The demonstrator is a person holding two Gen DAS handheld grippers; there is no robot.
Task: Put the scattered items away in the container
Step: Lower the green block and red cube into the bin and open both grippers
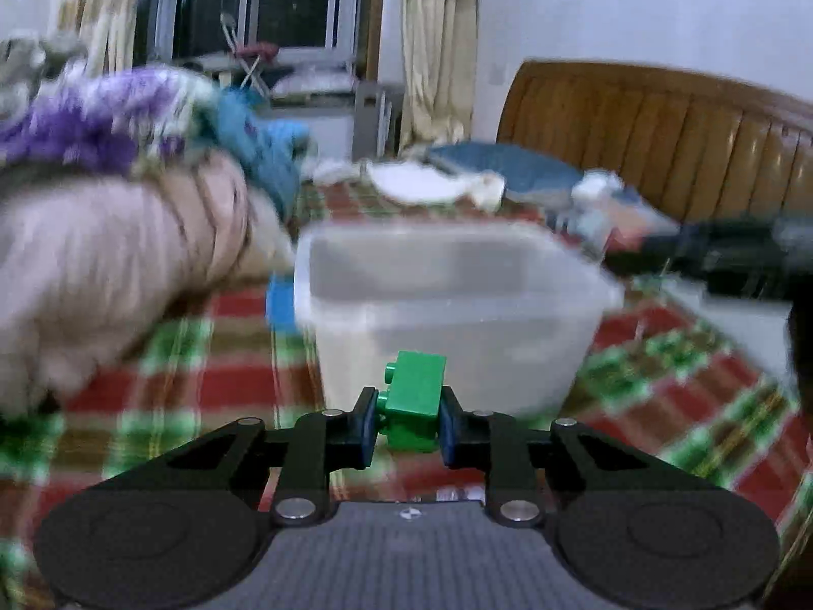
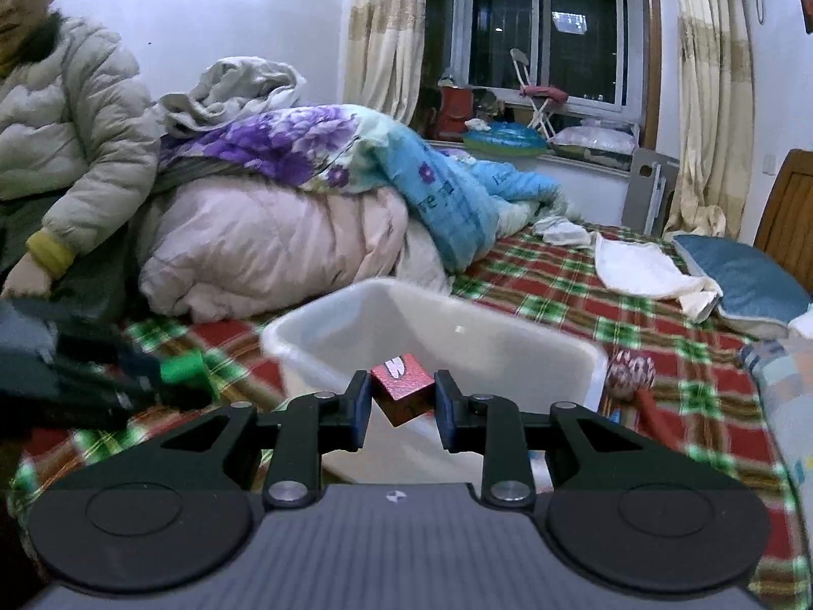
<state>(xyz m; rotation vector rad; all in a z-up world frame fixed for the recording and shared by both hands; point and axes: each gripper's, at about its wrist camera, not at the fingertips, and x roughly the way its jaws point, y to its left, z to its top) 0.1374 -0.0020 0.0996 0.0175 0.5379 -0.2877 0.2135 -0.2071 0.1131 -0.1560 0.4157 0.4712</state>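
We hold a green brick (image 1: 412,396) clamped in the left hand-held gripper (image 1: 409,419) and a red block (image 2: 402,387) in the right hand-held gripper (image 2: 401,401), both near the container (image 2: 325,328) on the bed; we should clear its rim before releasing.

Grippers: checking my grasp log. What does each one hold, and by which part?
Left gripper pinches a green brick by its two sides. Right gripper pinches a red block by opposite sides.

Dim indoor light with a dark night window (image 2: 543,30), heavy motion blur across the left wrist view (right sharper), fisheye corners blackened
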